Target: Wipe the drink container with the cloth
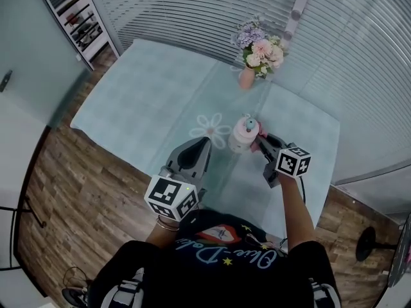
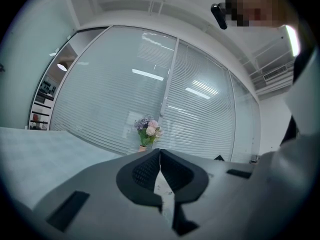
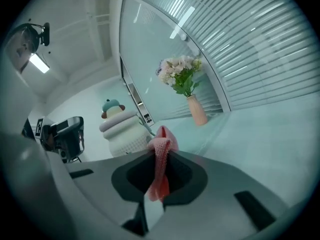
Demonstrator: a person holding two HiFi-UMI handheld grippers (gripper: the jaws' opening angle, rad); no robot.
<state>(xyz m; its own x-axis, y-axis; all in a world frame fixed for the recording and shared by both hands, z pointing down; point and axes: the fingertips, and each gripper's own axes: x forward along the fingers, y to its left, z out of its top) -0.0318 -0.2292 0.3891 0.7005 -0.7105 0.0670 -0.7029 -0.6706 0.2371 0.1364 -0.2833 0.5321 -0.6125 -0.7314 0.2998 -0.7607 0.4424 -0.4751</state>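
Left gripper [image 1: 204, 141]: fingers are pressing together on nothing; it is hovering just left of the bottle, apparently not touching it.
Risk, left: nothing is bracing the bottle, so a push from the right is likely tipping or skidding it toward this gripper.
Bottle [image 1: 244, 133]: is standing upright near the middle of the surface [image 1: 141, 95], between the two grippers.
Risk, bottle: it is looking tall for its base; a wipe high on the body is risking a topple, and a hard one is risking a slide off toward the near edge.
Right gripper [image 1: 260, 141]: fingers are clamping the pink cloth [image 3: 161, 156], right beside the bottle's right side.
Risk, cloth: only a thin fold is sitting in the pinch, so drag against the ribbed wall is risking pulling it out, leaving bare fingers scraping the bottle.
Risk, far side: the vase [image 1: 246, 77] is standing well behind the bottle; a shove away from the person is risking sending the bottle that way.
Bottle contents: teal cap is sitting on top, so the inside is not showing; cannot tell full or empty. If the cap is loose, a topple is risking a spill.
Vase contents: is holding a bunch of flowers [image 1: 260, 47], pink and purple; water is not showing.
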